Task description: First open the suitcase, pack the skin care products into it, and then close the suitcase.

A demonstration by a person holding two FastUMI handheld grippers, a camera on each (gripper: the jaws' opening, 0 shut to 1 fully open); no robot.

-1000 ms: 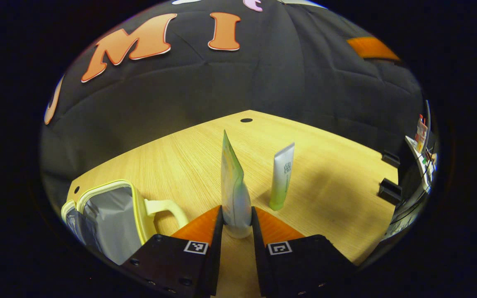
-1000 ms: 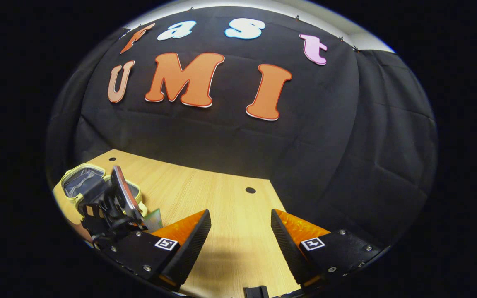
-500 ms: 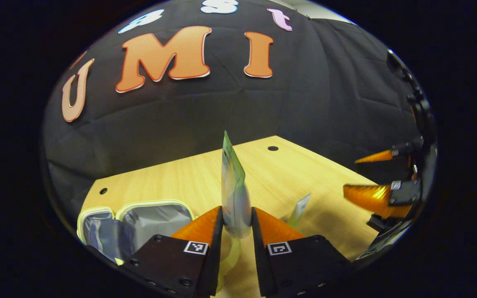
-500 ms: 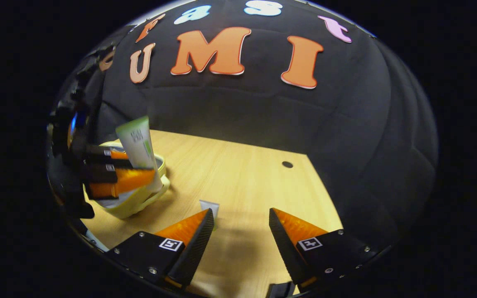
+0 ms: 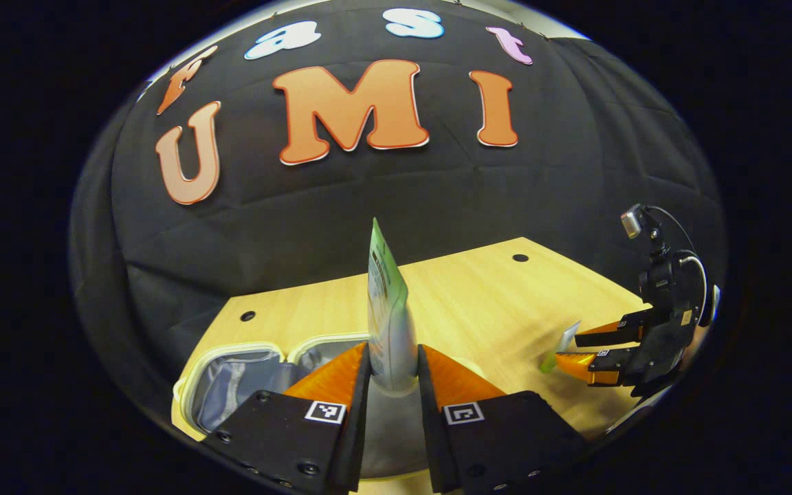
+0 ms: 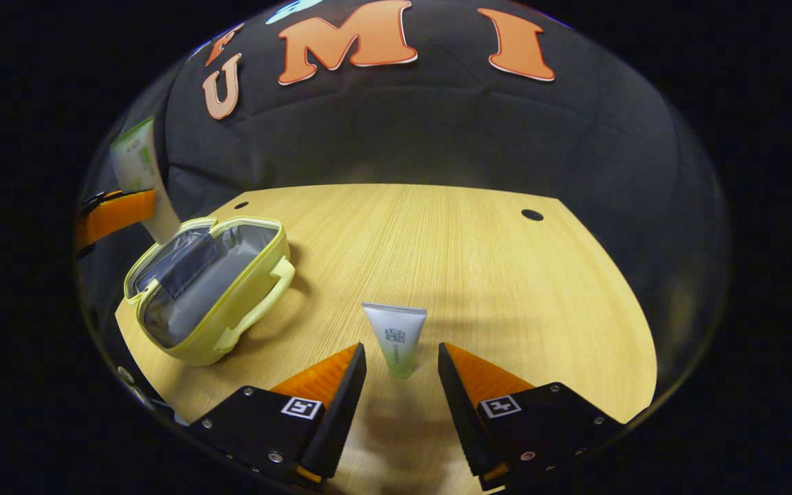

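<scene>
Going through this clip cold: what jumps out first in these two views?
The left gripper is shut on a green-and-white tube, holding it upright over the open yellow suitcase at the table's left end. In the right gripper view, the right gripper is open, its fingers on either side of a second small tube standing on its cap on the wood, not yet gripped.

Left gripper, bottom centre of the left gripper view: fingers pressed close together, clamped from both sides. Right gripper, bottom centre of the right gripper view: fingers spread apart, touching nothing; it also appeared at the lower right of the left gripper view, fingers parted.
</scene>
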